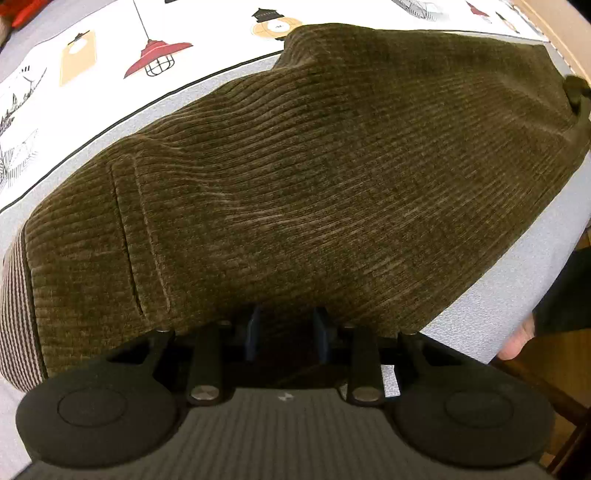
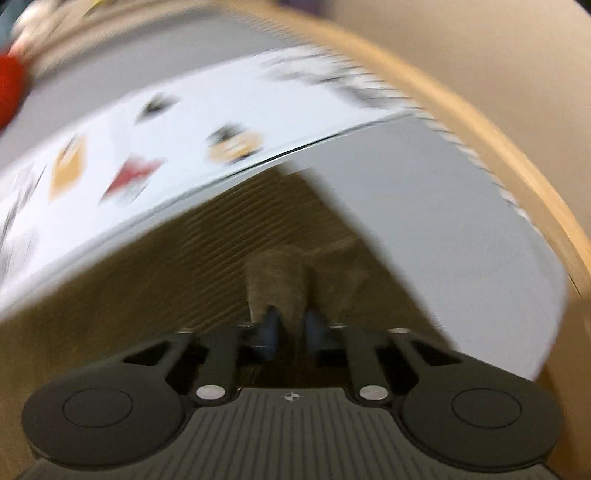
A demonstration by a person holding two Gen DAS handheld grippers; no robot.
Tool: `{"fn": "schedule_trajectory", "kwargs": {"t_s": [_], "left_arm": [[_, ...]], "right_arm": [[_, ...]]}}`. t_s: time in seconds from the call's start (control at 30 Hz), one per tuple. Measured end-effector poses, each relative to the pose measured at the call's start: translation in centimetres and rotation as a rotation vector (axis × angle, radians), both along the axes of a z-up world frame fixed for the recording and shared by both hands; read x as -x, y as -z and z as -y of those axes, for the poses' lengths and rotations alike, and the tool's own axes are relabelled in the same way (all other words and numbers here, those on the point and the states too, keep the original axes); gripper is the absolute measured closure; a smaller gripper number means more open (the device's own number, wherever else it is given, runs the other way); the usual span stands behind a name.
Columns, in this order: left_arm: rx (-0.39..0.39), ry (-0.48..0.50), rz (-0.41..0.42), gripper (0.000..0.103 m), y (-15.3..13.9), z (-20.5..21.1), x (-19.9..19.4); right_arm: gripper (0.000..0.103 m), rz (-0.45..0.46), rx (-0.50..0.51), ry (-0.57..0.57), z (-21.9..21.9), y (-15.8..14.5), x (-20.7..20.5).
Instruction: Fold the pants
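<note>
You are folding the brown corduroy pants (image 1: 314, 177) lying across the lamp-print bedsheet (image 1: 110, 55). Your left gripper (image 1: 288, 332) is resting at their near edge, jaws apart. Your right gripper (image 2: 290, 325) is clamping a fabric bunch, mid-carry; next, lay it flat.

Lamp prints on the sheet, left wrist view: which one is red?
The wide-shaded pendant lamp hanging on a long cord, left of the pants. The prints on either side of it, tan tag and round lantern, are yellowish.
</note>
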State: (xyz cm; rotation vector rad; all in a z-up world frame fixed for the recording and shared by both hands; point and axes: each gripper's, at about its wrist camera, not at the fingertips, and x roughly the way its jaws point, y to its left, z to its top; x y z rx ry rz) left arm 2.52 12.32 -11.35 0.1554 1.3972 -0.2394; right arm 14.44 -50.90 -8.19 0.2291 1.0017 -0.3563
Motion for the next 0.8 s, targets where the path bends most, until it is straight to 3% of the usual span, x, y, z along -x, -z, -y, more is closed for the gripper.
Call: {"fn": "schedule_trajectory", "kwargs": {"t_s": [0.07, 0.17, 0.23, 0.37, 0.47, 0.5, 0.53, 0.63, 0.8], "left_arm": [[-0.010, 0.009, 0.002, 0.068, -0.1, 0.2, 0.1], [-0.025, 0.022, 0.003, 0.067, -0.3, 0.7, 0.1], [0.007, 0.011, 0.003, 0.066, -0.6, 0.4, -0.4], [0.129, -0.092, 0.075, 0.063, -3.0, -2.0, -0.6], [0.187, -0.258, 0.180, 0.060, -5.3, -6.1, -0.2], [0.194, -0.313, 0.211, 0.059, -5.9, -7.6, 0.1], [0.198, -0.371, 0.236, 0.057, -6.4, -9.3, 0.5], [0.192, -0.522, 0.265, 0.053, -6.9, -13.2, 1.9], [0.160, -0.645, 0.249, 0.050, -6.0, -16.5, 3.5]], "right_arm": [[0.096, 0.037, -0.073, 0.139, 3.5, -0.3, 1.9], [0.096, -0.053, -0.215, 0.324, 7.2, 1.7, 4.4], [0.096, -0.084, -0.325, 0.447, 9.1, 2.8, 6.4], [0.095, -0.043, -0.359, 0.431, 9.4, 2.1, 7.2], [0.073, -0.031, -0.356, 0.414, 8.6, 1.4, 7.3], [0.061, -0.022, -0.349, 0.418, 8.7, 1.3, 7.0], [0.058, -0.002, -0.344, 0.427, 8.7, 1.1, 7.0], [0.058, 0.013, -0.362, 0.450, 9.1, 1.1, 6.6], [0.057, 0.004, -0.360, 0.453, 9.0, 1.2, 6.2]]}}
